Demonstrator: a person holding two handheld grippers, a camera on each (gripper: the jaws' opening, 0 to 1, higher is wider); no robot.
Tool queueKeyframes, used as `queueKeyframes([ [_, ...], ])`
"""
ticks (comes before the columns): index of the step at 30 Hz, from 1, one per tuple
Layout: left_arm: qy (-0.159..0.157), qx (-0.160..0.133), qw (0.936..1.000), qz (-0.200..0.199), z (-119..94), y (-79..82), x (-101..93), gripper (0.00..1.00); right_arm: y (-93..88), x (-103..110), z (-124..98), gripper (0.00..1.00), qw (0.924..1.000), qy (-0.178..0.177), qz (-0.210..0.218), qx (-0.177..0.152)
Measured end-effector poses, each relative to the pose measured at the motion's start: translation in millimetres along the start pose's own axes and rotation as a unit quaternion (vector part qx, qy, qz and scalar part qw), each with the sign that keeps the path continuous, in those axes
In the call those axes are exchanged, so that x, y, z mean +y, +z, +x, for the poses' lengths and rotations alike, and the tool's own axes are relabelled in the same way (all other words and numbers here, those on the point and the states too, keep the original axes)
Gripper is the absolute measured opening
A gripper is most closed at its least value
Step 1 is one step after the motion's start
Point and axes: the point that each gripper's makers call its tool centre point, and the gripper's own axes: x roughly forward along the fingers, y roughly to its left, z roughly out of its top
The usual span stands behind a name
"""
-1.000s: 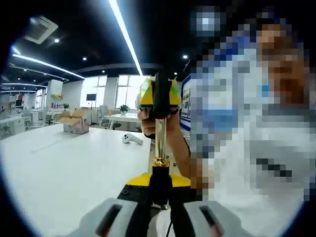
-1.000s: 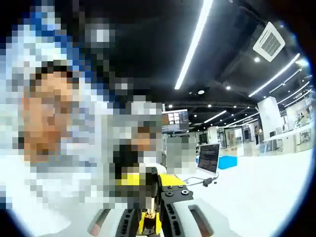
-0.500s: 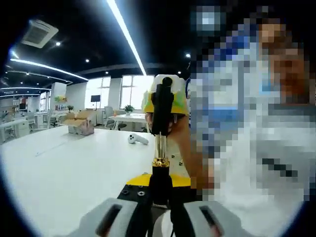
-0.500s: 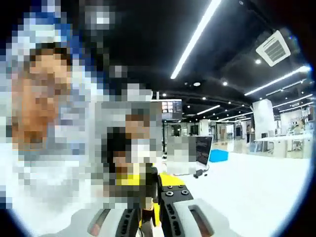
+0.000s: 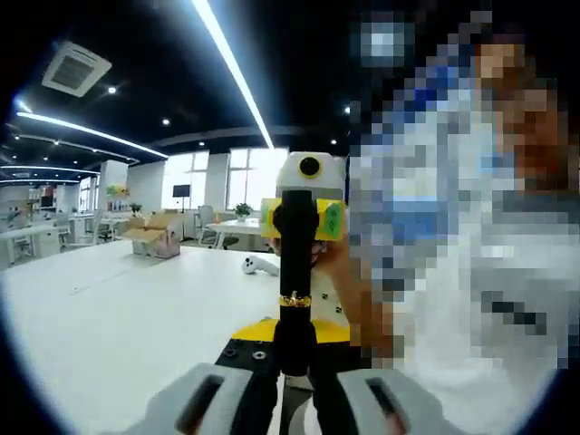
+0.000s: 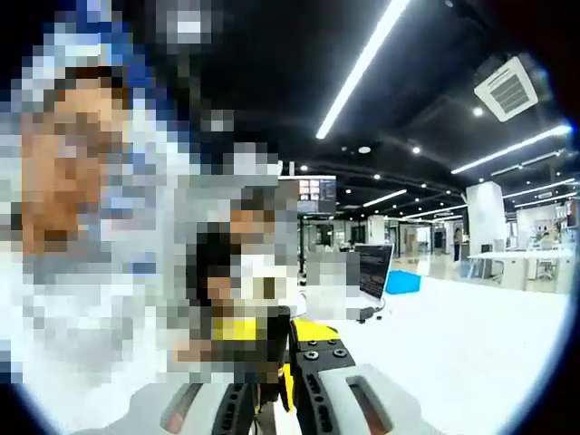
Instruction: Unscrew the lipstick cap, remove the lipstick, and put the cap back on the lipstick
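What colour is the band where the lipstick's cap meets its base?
Gold, a thin ring between the black cap and black base; clearest in the left gripper view.

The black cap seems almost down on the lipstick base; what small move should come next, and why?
Probably press the cap down the last bit with the right gripper, since the gold band shows between it and the base held by the left gripper.

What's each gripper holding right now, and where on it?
Left gripper clamps the lipstick's black base below the gold ring; right gripper grips the black cap near its top.
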Motion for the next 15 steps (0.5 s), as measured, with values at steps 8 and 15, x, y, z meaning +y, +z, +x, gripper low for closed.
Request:
queueKeyframes([
  [8,0.009,-0.018,0.9998,-0.001,-2.1,4.3,7.8,0.13,-1.7,10.3,4.7,0.29,0.9992,0.018,-0.037,0.002],
  [15,0.018,-0.044,0.9988,0.012,-2.5,11.1,13.4,0.13,-14.3,1.3,12.2,0.23,0.9988,0.004,-0.043,0.025],
])
